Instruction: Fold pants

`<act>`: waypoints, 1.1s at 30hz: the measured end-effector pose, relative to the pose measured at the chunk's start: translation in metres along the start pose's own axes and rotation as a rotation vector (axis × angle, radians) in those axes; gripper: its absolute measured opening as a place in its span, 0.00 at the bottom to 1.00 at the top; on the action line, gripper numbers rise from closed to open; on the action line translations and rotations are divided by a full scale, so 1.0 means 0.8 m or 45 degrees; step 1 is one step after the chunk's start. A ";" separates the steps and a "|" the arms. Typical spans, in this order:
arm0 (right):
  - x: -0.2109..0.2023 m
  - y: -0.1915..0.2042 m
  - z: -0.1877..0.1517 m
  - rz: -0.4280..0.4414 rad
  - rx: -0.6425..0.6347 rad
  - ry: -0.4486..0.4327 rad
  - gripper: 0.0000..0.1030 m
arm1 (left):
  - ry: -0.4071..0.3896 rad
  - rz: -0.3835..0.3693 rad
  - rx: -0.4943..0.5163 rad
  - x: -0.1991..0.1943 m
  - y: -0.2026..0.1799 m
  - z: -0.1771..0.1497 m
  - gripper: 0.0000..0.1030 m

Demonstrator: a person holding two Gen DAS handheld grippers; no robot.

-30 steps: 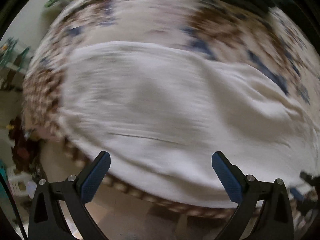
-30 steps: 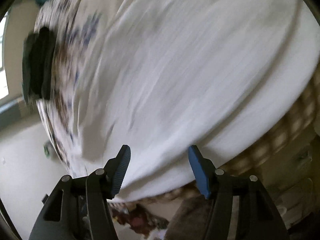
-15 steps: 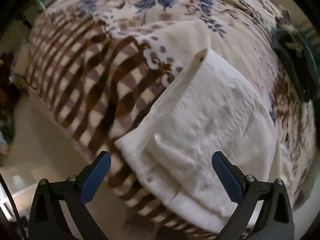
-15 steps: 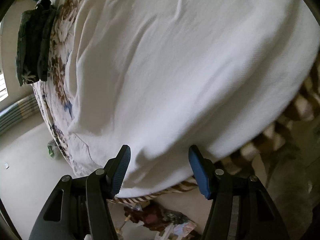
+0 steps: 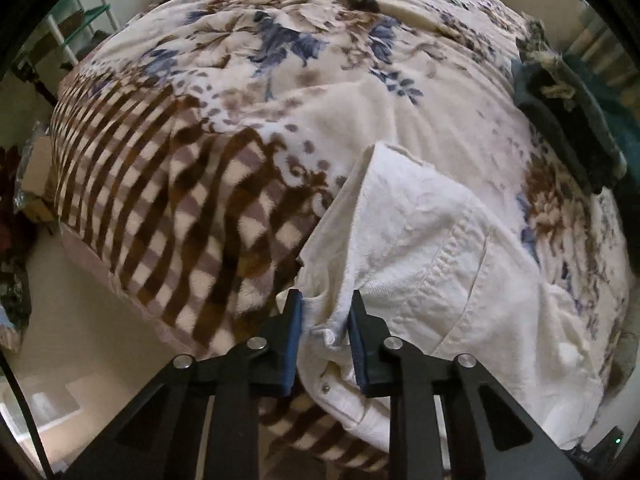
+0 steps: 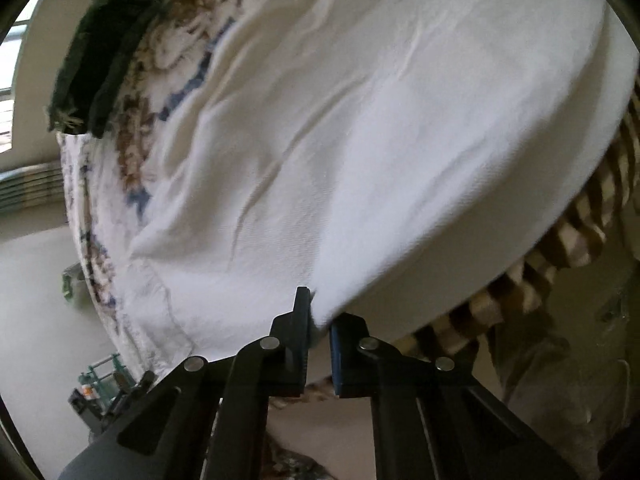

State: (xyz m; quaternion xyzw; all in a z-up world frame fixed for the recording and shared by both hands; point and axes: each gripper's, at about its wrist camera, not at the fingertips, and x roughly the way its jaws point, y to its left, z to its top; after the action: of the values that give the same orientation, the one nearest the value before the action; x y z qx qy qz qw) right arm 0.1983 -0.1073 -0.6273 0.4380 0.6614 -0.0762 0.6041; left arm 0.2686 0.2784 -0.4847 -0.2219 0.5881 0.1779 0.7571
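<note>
At the bottom centre of the left wrist view, the left gripper (image 5: 325,312) is closing on the waistband of the white pants (image 5: 432,248), spread over a patterned blanket (image 5: 168,184). Bottom centre of the right view, the right gripper (image 6: 318,320) pinches their edge.

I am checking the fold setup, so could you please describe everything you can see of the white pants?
The white pants look like thick woven cotton, wrinkled, with a stitched waistband, a pocket seam and a small metal button. They lie spread flat on a floral and checked blanket near its edge. The left gripper is closing on bunched fabric at the waistband corner; the right gripper is shut on a fold at the near edge.
</note>
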 end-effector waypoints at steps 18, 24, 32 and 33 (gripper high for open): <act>0.039 -0.029 0.011 -0.067 -0.116 0.241 0.28 | 0.052 -0.173 -0.220 0.008 0.048 0.004 0.41; 0.044 -0.028 0.015 -0.052 -0.109 0.257 0.35 | 0.076 -0.203 -0.188 0.031 0.022 0.016 0.44; 0.048 -0.034 0.012 -0.017 -0.069 0.282 0.35 | 0.049 -0.585 -0.482 0.027 0.076 -0.006 0.46; 0.048 -0.035 0.013 -0.017 -0.068 0.284 0.35 | 0.045 -0.645 -0.528 0.028 0.082 -0.010 0.49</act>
State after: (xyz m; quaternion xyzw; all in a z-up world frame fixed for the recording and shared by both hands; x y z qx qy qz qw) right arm 0.1915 -0.1119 -0.6748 0.4229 0.7293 -0.0134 0.5378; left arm 0.2330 0.3290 -0.5164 -0.5138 0.4785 0.0960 0.7056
